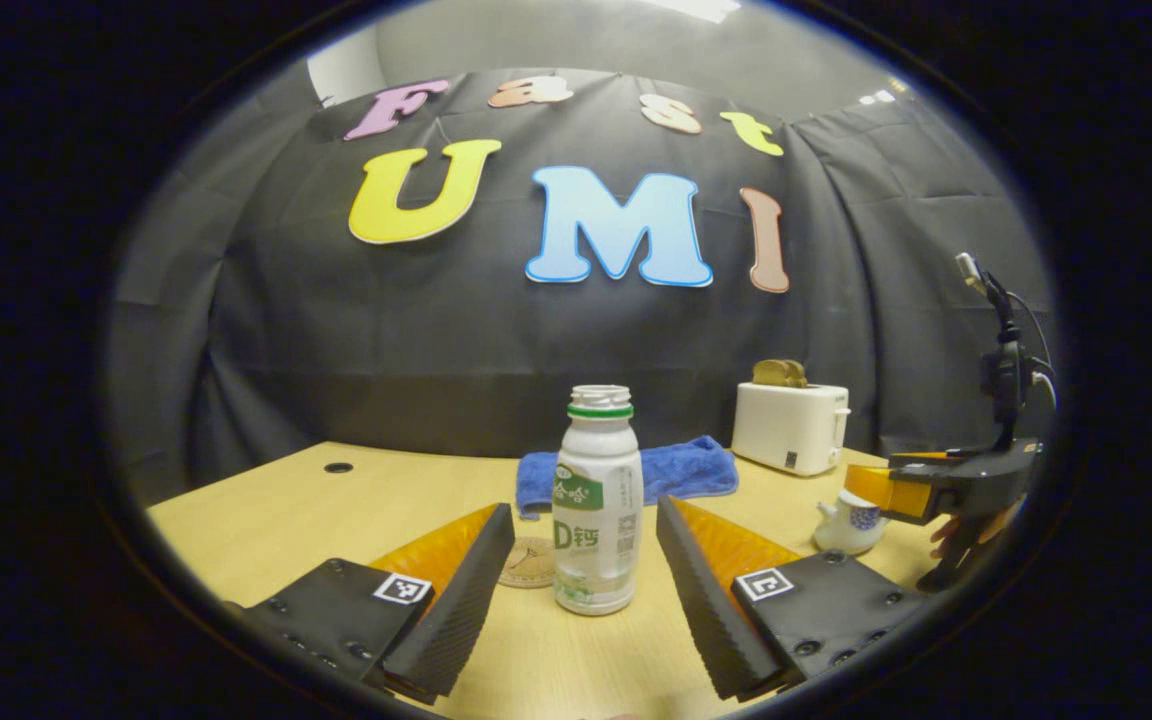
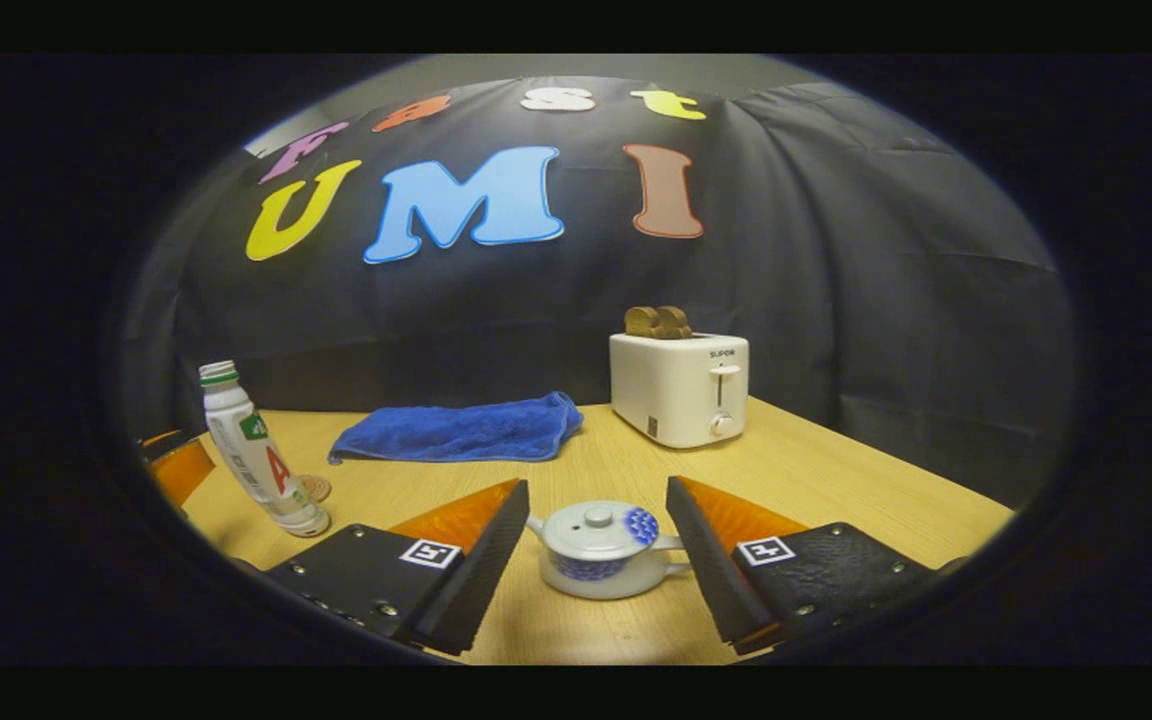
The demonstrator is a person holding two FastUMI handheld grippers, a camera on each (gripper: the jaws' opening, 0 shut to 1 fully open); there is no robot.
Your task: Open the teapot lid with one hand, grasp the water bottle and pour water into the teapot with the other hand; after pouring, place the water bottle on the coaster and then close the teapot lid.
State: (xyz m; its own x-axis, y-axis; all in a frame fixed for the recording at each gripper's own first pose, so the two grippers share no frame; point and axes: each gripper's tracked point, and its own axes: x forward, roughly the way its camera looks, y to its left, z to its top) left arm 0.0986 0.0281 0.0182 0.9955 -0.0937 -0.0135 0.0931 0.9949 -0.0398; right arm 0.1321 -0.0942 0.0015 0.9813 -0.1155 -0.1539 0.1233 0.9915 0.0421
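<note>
The left gripper (image 1: 584,585) is spread wide around one uncapped water bottle (image 1: 596,505), fingers not touching it. One round coaster (image 1: 528,562) lies just behind the bottle. The right gripper (image 2: 596,560) is also spread wide, flanking one lidded teapot (image 2: 601,548) without contact. Farther back on the wooden table (image 2: 836,480) lie one blue towel (image 2: 461,430) and one white toaster (image 2: 681,388).

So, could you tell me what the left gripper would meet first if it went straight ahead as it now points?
Most likely the bottle, which stands upright between the open fingers of the left gripper, with a gap on each side. The coaster lies just behind it; depth is hard to judge.
</note>
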